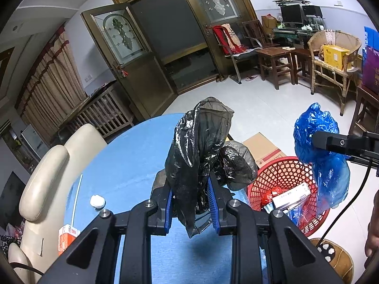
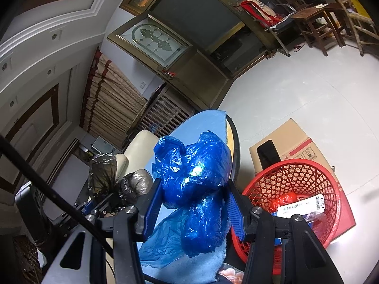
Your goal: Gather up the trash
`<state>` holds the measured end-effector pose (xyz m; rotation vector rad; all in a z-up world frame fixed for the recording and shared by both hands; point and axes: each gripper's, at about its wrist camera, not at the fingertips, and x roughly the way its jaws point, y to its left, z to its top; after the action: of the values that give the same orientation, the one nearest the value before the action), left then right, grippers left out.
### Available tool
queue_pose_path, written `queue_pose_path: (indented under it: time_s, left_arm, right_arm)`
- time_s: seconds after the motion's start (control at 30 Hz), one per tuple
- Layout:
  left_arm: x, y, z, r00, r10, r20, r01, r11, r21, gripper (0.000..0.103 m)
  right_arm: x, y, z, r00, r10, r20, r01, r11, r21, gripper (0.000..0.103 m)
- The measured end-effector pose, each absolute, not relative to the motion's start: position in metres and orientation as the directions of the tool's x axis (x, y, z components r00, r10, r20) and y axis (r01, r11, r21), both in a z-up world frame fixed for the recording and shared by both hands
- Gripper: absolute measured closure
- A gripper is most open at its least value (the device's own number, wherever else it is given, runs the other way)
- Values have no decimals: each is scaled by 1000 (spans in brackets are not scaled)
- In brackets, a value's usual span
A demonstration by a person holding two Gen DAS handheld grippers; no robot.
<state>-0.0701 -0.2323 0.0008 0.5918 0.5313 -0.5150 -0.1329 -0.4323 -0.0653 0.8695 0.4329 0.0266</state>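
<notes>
My left gripper (image 1: 190, 196) is shut on a crumpled black plastic bag (image 1: 199, 142) and holds it up above the blue round table (image 1: 123, 161). My right gripper (image 2: 193, 203) is shut on a crumpled blue plastic bag (image 2: 196, 175), also raised; it shows in the left wrist view (image 1: 319, 146) at the right, above the red basket. The red mesh basket (image 2: 298, 179) stands on the floor right of the table and holds red and white wrappers; it shows in the left wrist view (image 1: 284, 175) too. A small white paper wad (image 1: 97, 201) lies on the table.
A cream chair (image 1: 47, 182) stands left of the table. A cardboard box (image 2: 284, 142) lies on the floor behind the basket. An orange carton (image 1: 67, 236) sits at the table's left edge. Wooden chairs and stools (image 1: 274, 61) line the far wall.
</notes>
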Motion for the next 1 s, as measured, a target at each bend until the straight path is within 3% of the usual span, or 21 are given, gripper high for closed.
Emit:
queue_pose_path:
  time_s: [1.0]
  left_arm:
    - [-77, -283, -24, 689, -303, -658, 666, 622, 411, 76]
  right_arm:
    - [-160, -460, -73, 921, 122, -371, 232, 593, 771, 48]
